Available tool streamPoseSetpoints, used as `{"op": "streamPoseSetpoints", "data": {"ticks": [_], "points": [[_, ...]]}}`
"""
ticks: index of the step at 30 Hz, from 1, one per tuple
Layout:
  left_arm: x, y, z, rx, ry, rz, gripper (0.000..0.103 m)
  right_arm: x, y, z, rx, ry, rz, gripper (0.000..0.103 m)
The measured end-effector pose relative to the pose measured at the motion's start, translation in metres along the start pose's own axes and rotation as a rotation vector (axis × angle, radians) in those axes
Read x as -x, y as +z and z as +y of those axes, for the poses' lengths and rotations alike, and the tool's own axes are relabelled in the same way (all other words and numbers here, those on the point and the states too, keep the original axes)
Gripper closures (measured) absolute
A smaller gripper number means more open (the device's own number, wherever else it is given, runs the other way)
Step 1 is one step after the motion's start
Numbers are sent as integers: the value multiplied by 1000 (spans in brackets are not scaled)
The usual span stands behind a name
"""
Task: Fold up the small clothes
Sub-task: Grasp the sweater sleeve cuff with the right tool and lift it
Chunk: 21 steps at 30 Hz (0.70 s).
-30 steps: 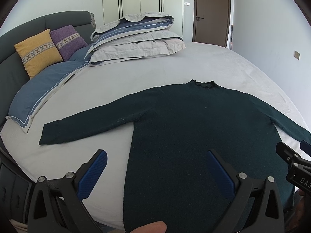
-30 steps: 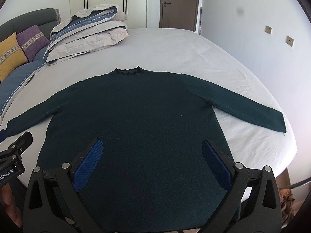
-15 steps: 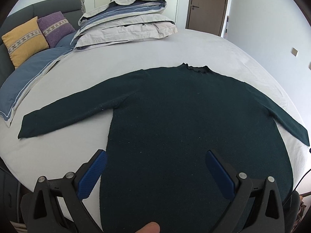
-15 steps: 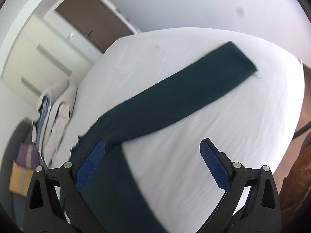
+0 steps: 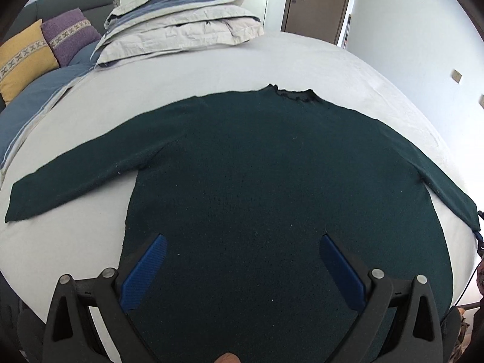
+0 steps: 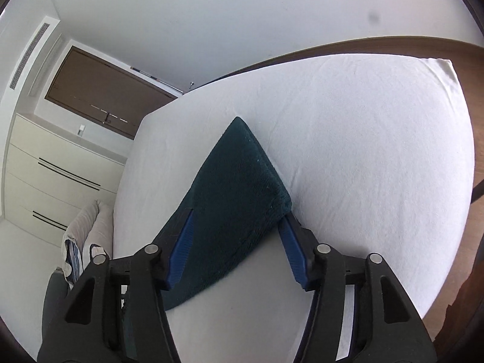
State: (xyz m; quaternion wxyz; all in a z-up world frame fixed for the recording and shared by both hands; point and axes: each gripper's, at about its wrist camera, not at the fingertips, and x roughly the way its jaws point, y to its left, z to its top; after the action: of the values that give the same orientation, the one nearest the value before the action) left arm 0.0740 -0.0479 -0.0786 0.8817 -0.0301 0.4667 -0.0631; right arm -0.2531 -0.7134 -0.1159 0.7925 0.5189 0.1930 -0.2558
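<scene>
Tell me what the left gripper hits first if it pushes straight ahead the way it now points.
The left gripper, jaws wide open, points down at the body of the dark green sweater spread flat on the bed. It would probably land there first, though depth is hard to judge.

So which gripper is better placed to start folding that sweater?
The right gripper. Its jaws are closing around the cuff of the sweater's sleeve, ready to carry it inward. The left gripper hangs open above the sweater's body, gripping nothing.
</scene>
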Motion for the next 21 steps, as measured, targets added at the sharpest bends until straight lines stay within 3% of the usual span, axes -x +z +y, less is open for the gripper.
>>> {"op": "streamPoseSetpoints", "data": {"ticks": [5, 9, 14, 17, 21], "points": [[-10, 5, 5, -2, 6, 29, 0, -32, 17, 7, 51, -59, 12, 94], [-15, 9, 15, 51, -78, 40, 0, -41, 8, 59, 148, -61, 2, 96], [-17, 17, 27, 106, -208, 31, 0, -60, -35, 163, 374, 38, 60, 96], [-16, 22, 39, 152, -263, 18, 0, -87, -86, 241, 560, 113, 131, 96], [-15, 31, 56, 193, -299, -1, 0, -127, -184, 326, 747, 217, 264, 96]]}}
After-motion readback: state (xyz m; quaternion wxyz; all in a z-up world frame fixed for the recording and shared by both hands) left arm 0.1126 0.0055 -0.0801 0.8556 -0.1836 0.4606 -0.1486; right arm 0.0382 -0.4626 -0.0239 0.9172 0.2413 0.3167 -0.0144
